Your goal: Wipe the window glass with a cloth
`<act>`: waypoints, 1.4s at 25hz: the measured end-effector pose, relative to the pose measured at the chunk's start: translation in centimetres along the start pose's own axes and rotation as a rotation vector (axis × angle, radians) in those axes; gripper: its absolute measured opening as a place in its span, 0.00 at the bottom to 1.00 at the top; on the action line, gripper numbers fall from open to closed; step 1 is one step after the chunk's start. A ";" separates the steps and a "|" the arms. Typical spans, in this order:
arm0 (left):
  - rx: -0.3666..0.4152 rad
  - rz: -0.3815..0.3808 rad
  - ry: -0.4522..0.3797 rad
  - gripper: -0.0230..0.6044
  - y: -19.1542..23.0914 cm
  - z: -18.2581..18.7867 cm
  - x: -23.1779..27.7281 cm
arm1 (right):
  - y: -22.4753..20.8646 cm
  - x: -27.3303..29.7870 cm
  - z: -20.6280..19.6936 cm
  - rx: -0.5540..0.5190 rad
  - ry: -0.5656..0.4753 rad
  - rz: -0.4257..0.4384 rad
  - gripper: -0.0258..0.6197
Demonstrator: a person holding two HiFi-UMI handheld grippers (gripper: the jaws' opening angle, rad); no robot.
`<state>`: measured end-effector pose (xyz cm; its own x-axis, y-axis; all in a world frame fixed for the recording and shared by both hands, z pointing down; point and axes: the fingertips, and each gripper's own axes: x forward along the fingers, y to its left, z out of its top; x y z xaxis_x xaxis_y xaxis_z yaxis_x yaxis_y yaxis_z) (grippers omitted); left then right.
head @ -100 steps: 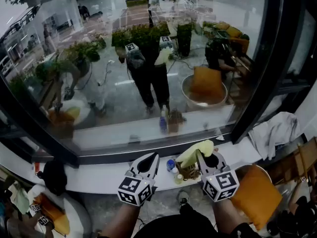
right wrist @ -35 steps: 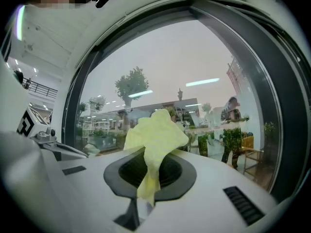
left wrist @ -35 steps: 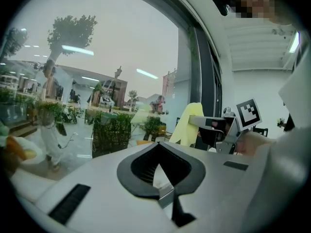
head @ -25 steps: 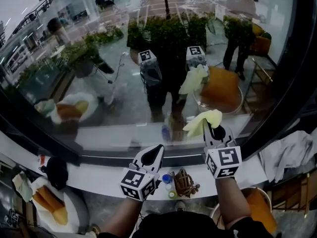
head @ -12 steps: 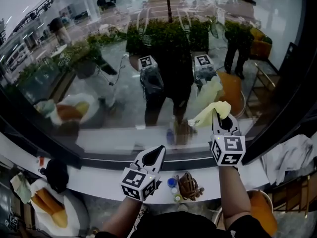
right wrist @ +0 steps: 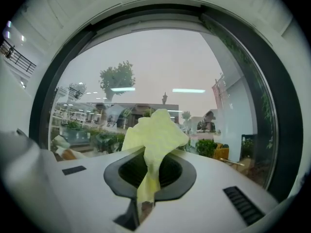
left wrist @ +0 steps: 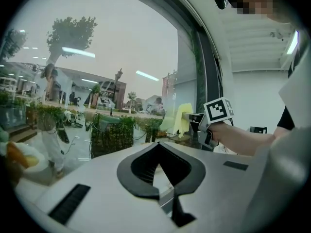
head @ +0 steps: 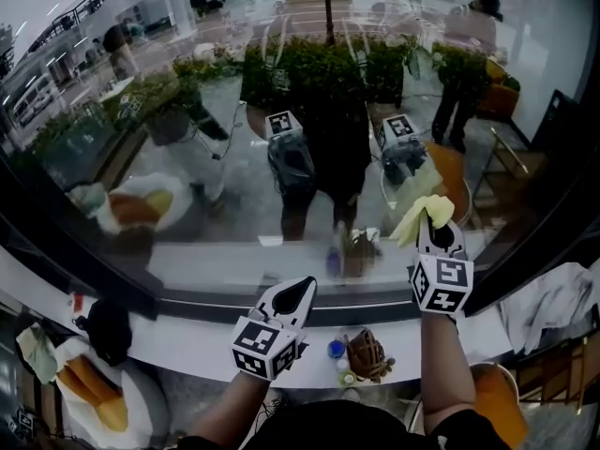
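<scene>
ops: Right gripper (head: 434,221) has climbed and drifted right over the last second. Tips are now up against the pane, right of centre in the head view. Left gripper (head: 300,289) has barely shifted, low centre over the sill (head: 178,340).

qa: Grip state?

ops: Right one is clamped on the cloth (head: 420,216), which is pale yellow. Right gripper view: cloth (right wrist: 154,130) pinched between the jaws, loose end bunched above the tips, a strip trailing back down the slot.

qa: Left?

ops: Jaws together, tips meeting, nothing between them. It points at the window glass (head: 187,129), lower in the frame than the cloth.

qa: Cloth on the glass?

ops: Head view: top of the cloth meets its own reflection, so it's at the glass or just off it. Can't confirm contact. Left gripper view has the cloth (left wrist: 183,118) hanging off the right gripper (left wrist: 194,123) just beside the glass, right of centre.

qa: Anything else around?

ops: On the sill, lower centre between the two arms, a small bottle with a blue cap (head: 336,349) sits just beside a brown object (head: 367,354). Black lump (head: 106,328) at lower left. White fabric (head: 562,298) heaped at the right edge.
</scene>
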<state>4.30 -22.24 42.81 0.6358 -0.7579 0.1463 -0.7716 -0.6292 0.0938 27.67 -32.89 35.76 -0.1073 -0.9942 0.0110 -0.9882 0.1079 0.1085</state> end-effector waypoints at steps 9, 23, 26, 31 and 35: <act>-0.025 0.012 -0.017 0.05 2.1 0.1 -1.8 | 3.9 0.3 0.7 -0.003 0.001 0.029 0.11; -0.057 0.074 -0.044 0.05 6.9 -0.6 -5.9 | 10.9 1.0 1.8 -0.019 -0.023 0.083 0.11; -0.068 0.089 -0.046 0.05 7.8 -1.0 -6.9 | 12.4 1.0 2.1 -0.026 -0.029 0.090 0.11; -0.069 0.109 -0.047 0.05 9.1 -0.9 -8.3 | 15.4 1.4 2.6 -0.035 -0.039 0.116 0.11; -0.086 0.130 -0.061 0.05 11.6 -1.5 -10.4 | 19.2 1.8 3.1 -0.046 -0.048 0.136 0.11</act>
<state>-11.28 -21.37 43.81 0.5286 -0.8426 0.1030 -0.8447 -0.5101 0.1621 8.13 -32.58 34.82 -0.2462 -0.9690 -0.0183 -0.9582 0.2405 0.1551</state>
